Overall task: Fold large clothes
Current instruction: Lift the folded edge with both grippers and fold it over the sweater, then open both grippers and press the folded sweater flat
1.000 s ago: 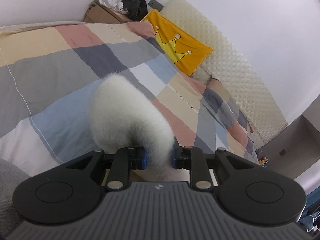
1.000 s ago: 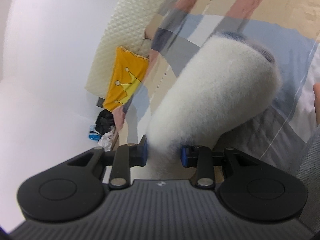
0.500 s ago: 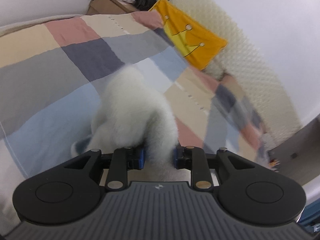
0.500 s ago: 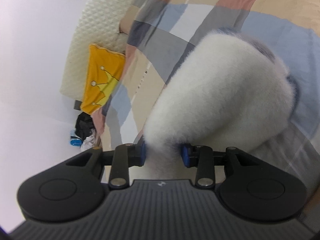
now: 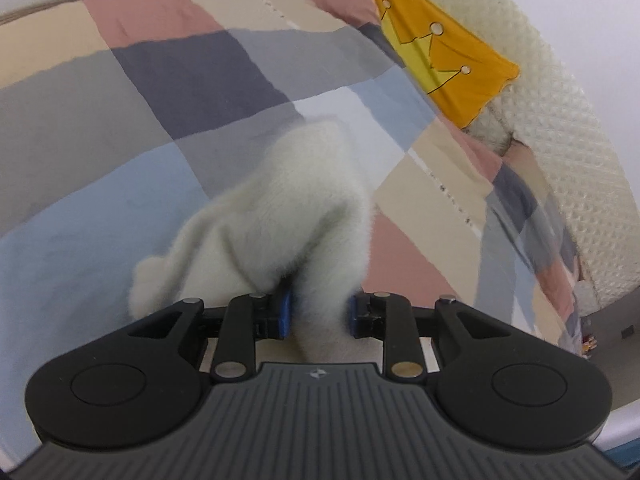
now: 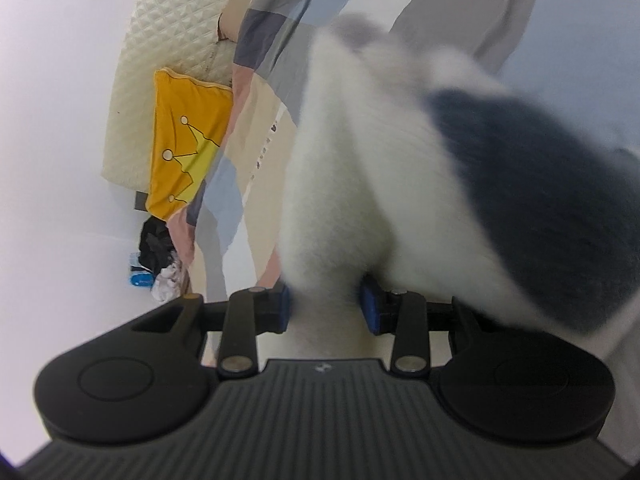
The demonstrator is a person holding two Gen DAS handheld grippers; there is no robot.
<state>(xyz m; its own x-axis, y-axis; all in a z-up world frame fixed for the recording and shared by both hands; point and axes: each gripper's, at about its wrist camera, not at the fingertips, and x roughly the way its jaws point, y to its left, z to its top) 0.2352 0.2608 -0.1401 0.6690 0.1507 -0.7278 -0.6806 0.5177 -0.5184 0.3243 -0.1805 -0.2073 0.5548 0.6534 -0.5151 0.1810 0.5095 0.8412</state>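
Observation:
A fluffy white garment (image 5: 288, 224) hangs bunched from my left gripper (image 5: 318, 314), which is shut on it above the patchwork bed cover (image 5: 120, 120). In the right wrist view the same white garment (image 6: 340, 184) shows a dark navy patch (image 6: 532, 200). My right gripper (image 6: 326, 310) is shut on its white fleece. The garment's far end is hidden by its own folds and is blurred.
A yellow crown-print pillow (image 5: 440, 60) leans on a cream quilted headboard (image 5: 568, 128) at the bed's far side; it also shows in the right wrist view (image 6: 184, 148). A box with a pile of clothes (image 6: 160, 252) stands beyond the bed by the white wall.
Both grippers have moved closer to the bed with the garment still held. The garment has bunched and swung, and its navy patch now faces the right wrist camera.

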